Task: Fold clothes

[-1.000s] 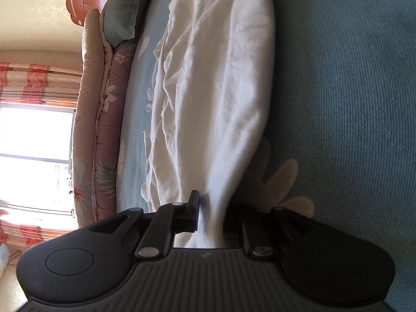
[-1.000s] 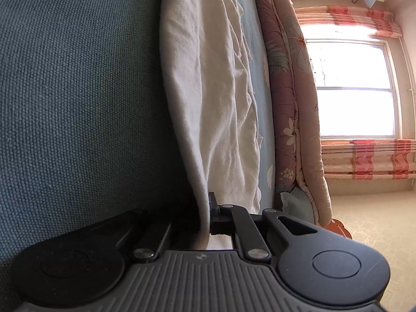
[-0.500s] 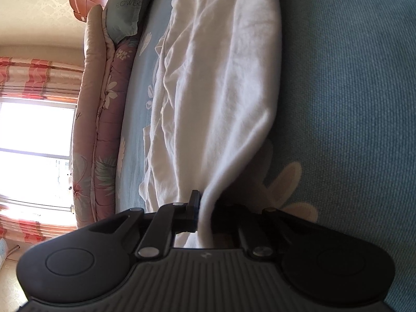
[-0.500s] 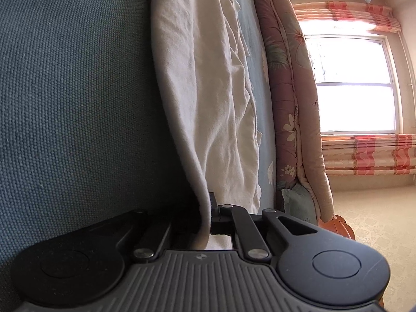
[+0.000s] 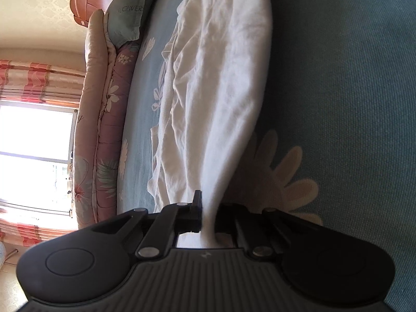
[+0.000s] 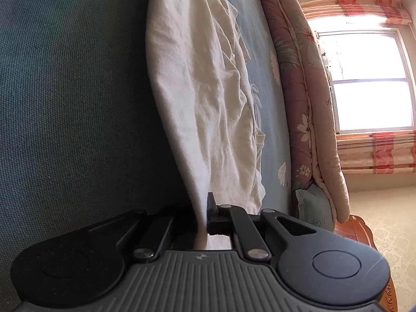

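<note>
Blue bedspread (image 5: 351, 83) with pale flower prints, left gripper (image 5: 208, 215) clamped tight on the near edge of a white garment (image 5: 221, 78), right gripper (image 6: 201, 218) pinching another part of that edge, crumpled cloth stretching away across the bed, folded quilt (image 6: 299, 78) beyond, bright window (image 6: 369, 83) behind.

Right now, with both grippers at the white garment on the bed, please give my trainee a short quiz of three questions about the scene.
1. True or false: the left gripper is shut on the wrinkled white cotton garment.
2. What lies under the garment? A) teal flowered bedsheet B) wooden table C) tiled floor
3. Fill in: the right gripper pinches the garment's ____.

Key: 1 true; 2 A; 3 edge.
</note>
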The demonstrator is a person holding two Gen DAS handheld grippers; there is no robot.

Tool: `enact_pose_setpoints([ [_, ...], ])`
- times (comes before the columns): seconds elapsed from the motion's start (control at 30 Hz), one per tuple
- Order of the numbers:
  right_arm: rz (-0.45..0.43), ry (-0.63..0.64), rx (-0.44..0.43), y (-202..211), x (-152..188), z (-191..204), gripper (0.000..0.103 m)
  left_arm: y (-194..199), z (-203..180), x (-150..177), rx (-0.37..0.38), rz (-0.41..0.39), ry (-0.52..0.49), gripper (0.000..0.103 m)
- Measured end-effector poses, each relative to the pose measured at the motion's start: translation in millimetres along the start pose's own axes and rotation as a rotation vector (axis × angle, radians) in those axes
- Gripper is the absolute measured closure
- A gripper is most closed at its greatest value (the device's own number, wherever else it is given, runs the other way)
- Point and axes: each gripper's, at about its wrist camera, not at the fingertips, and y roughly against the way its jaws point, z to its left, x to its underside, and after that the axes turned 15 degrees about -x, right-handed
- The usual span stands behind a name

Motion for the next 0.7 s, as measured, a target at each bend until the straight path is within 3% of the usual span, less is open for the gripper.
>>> enact_pose_setpoints([
  [0.23,-0.002,0.014,0.011,9,2,1,0.096,4,0,-1,-0.019,0.006,-0.022,0.101],
  [0.3,0.012,0.022,0.033,4,1,5,0.085,0,-4,-3,-0.020,0.018,-0.027,0.090],
  [0.37,0.016,0.012,0.044,-4,1,9,0.070,-4,-11,-4,-0.022,0.026,-0.035,0.090],
  [0.6,0.021,0.020,0.117,-22,-1,14,0.066,-13,-22,-6,-0.058,0.018,-0.069,0.093],
  [0.7,0.017,0.008,0.128,-25,-3,7,0.058,-18,-24,-8,-0.064,0.016,-0.087,0.094],
])
